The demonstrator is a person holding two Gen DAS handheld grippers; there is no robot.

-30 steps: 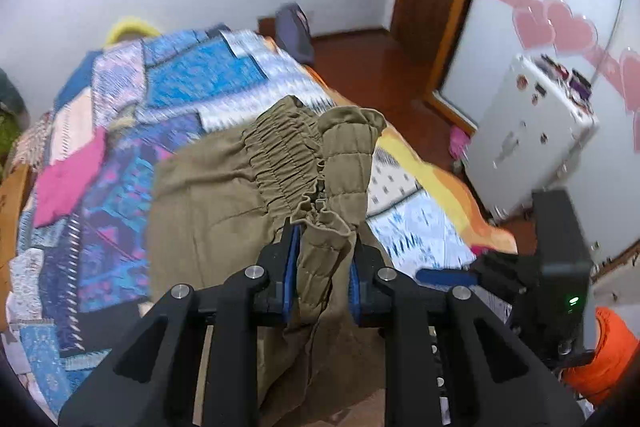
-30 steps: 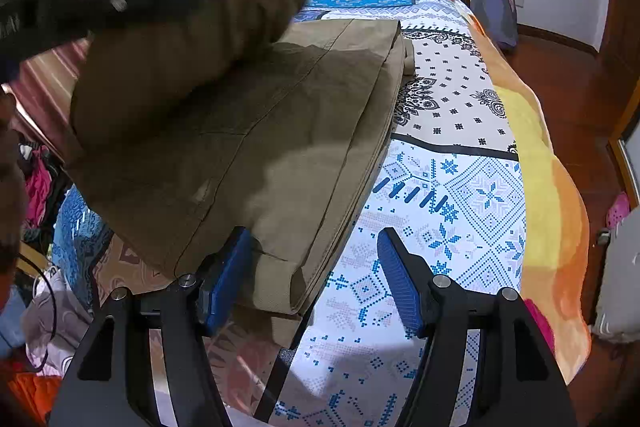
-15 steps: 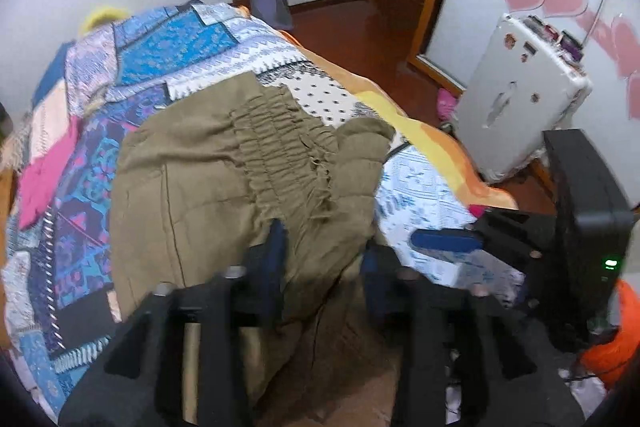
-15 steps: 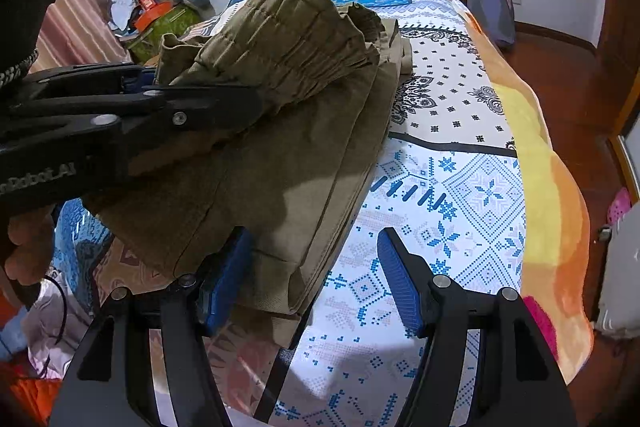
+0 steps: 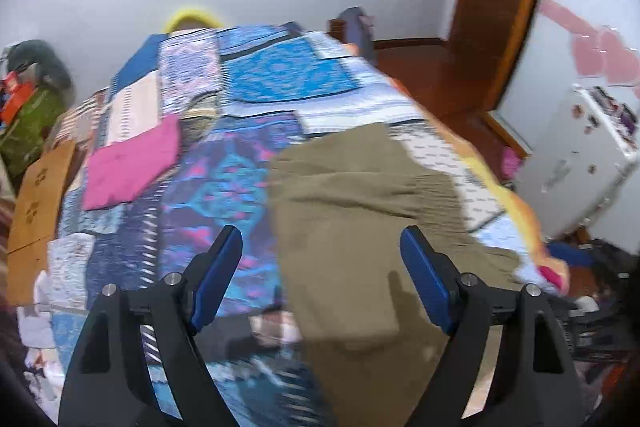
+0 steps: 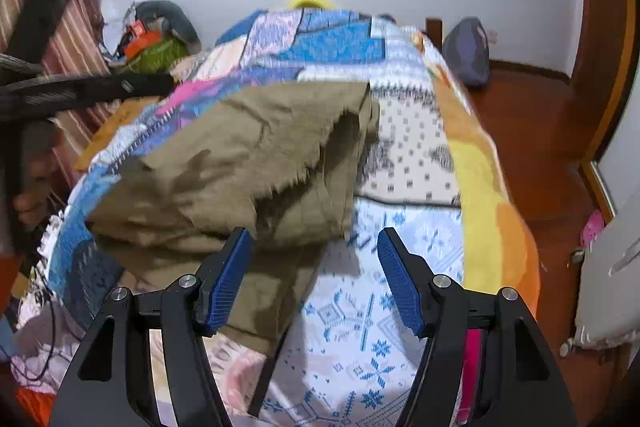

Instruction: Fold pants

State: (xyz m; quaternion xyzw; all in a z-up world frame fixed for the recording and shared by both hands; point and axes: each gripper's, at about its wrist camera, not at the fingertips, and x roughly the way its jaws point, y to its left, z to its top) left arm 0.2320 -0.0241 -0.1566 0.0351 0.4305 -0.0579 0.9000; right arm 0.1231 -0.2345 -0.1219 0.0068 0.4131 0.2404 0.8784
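Observation:
Olive-green pants (image 5: 360,211) lie folded on the patchwork bedspread (image 5: 224,187), the elastic waistband laid over the top layer. My left gripper (image 5: 322,273) hovers above their near left part; its jaws are opening and nothing is between the blue pads (image 5: 218,277). In the right wrist view the pants (image 6: 248,171) form a thick bundle with a zigzag waistband edge on the bed's near left. My right gripper (image 6: 314,275) stands open over the bundle's near right corner, its pads off the cloth. The left gripper's black arm (image 6: 88,93) shows at the left of that view.
A pink cloth (image 5: 132,163) lies on the bed to the left of the pants. A white suitcase (image 5: 580,159) stands on the wooden floor at the right. Bags and clothes (image 6: 156,43) pile up beside the bed's left. A dark backpack (image 6: 468,51) sits near the far corner.
My left gripper let go of the waistband, which dropped flat onto the pants, and it drew back to the left with the jaws widening. My right gripper rose a little and stayed open.

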